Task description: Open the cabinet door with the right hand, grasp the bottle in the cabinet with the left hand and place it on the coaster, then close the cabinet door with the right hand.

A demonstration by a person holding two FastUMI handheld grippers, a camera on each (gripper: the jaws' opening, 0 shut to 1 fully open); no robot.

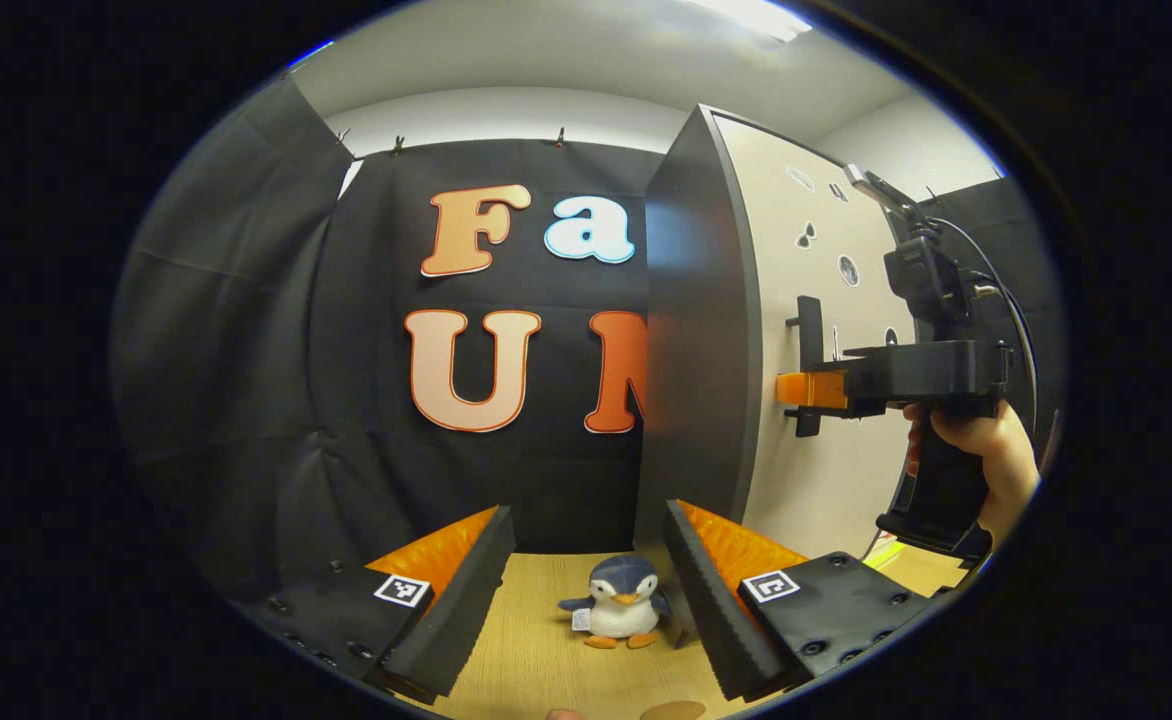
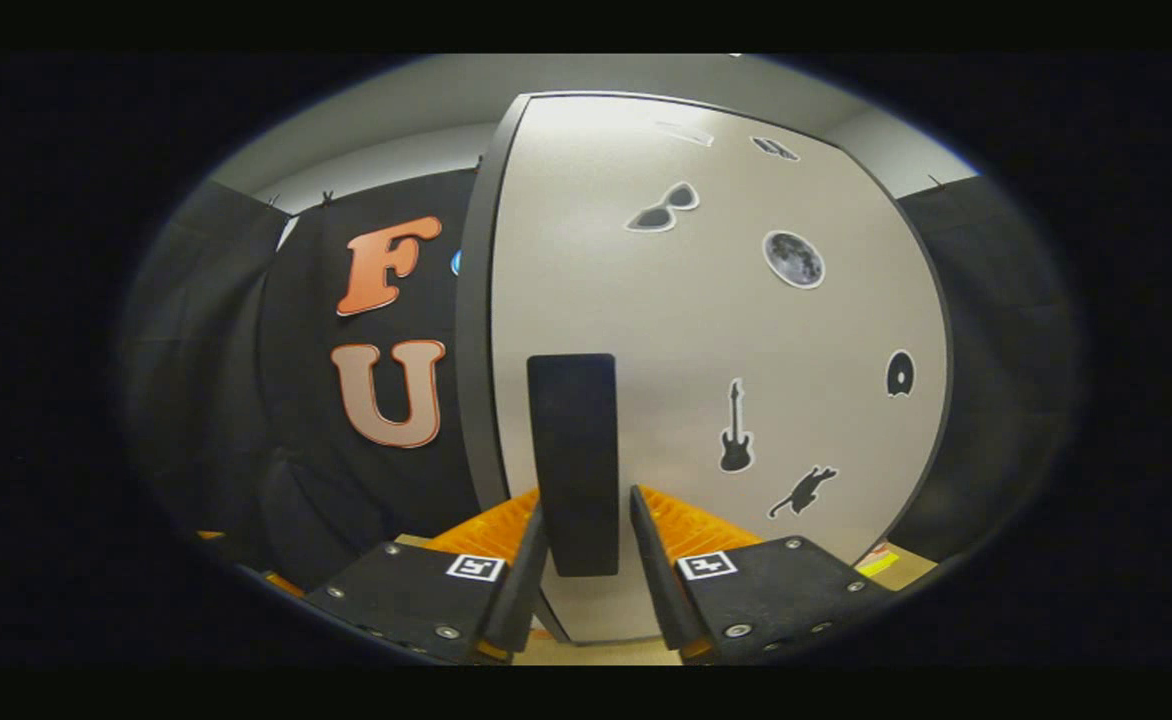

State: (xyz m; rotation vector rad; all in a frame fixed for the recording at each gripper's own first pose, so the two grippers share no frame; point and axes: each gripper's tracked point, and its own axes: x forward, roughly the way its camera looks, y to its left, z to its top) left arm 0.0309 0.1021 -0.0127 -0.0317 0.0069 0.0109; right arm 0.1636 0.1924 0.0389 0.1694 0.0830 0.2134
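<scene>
Between the right gripper's (image 2: 581,545) fingers stands the upright black handle (image 2: 573,460) of the closed cabinet door (image 2: 706,330), the jaws set close around it, though contact is unclear. Ahead of the left gripper (image 1: 586,585), spread wide, a plush penguin (image 1: 621,600) sits on the wooden table (image 1: 536,650). That gripper's view also shows a hand (image 1: 986,460) holding the right gripper at the handle, black cloth behind.
</scene>
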